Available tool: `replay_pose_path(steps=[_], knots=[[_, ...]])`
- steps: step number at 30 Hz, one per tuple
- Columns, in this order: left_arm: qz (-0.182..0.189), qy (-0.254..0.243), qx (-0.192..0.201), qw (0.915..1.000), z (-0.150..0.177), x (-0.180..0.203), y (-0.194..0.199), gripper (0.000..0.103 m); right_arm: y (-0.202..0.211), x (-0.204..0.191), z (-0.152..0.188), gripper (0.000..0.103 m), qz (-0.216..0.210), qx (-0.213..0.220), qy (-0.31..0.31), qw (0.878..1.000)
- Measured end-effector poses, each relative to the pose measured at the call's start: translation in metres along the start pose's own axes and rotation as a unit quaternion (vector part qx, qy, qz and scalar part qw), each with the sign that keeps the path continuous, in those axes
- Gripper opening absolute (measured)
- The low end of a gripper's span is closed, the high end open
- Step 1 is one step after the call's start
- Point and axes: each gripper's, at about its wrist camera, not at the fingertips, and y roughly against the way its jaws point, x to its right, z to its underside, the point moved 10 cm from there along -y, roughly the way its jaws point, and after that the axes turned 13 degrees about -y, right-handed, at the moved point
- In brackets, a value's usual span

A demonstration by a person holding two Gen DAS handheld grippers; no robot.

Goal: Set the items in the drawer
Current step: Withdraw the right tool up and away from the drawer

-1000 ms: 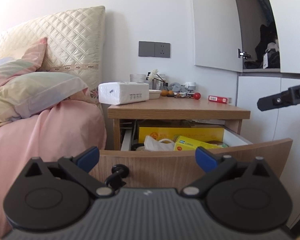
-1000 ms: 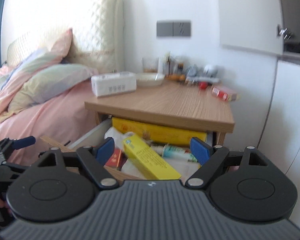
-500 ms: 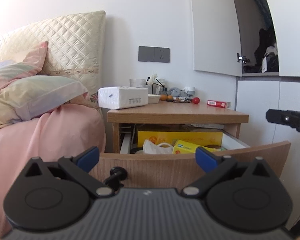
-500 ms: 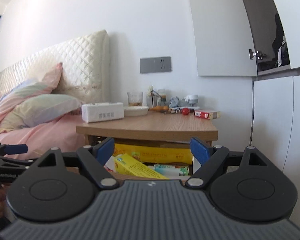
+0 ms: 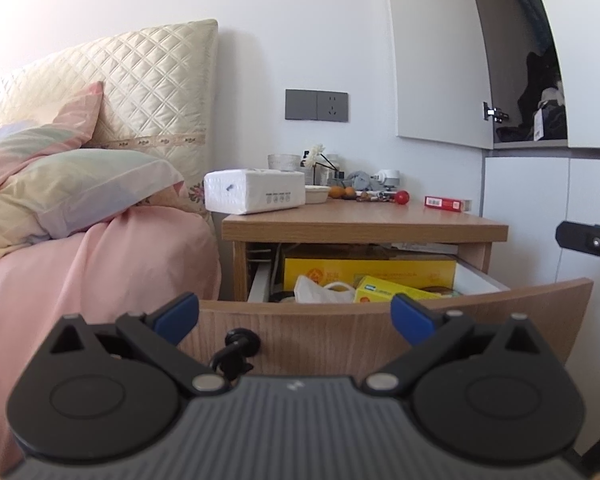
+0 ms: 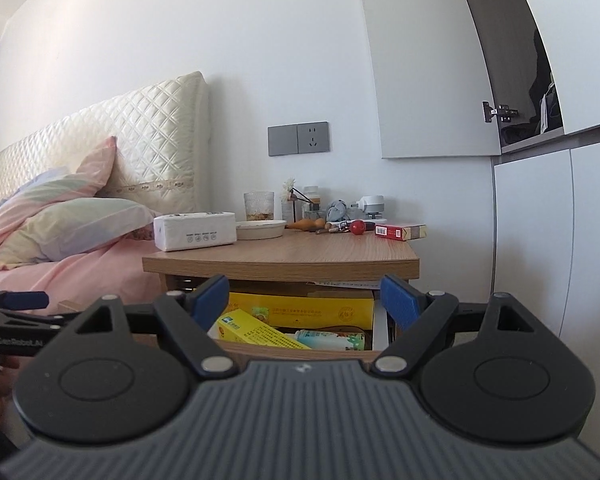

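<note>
One yellow box (image 6: 256,332), seemingly slanted rightward

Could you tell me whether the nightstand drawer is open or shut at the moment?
Open. The drawer front stands well forward of the nightstand, and a yellow box and white bag show inside.

White painted wall (image 6: 220,60), grey switch-and-socket plate (image 6: 298,138) mid-frame. Cream quilted headboard (image 5: 148,92) and pink-sheeted bed (image 5: 92,264) left. White built-in wardrobe (image 6: 540,240) right, one upper door ajar. Bright daylight.
</note>
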Motion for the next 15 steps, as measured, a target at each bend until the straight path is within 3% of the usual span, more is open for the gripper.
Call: replay_pose_path(steps=[15], knots=[[0.0, -0.005, -0.003, 1.0, 0.0014, 0.0018, -0.0005, 0.103, -0.0017, 0.001, 0.0027, 0.085, 0.007, 0.001, -0.002, 1.0]])
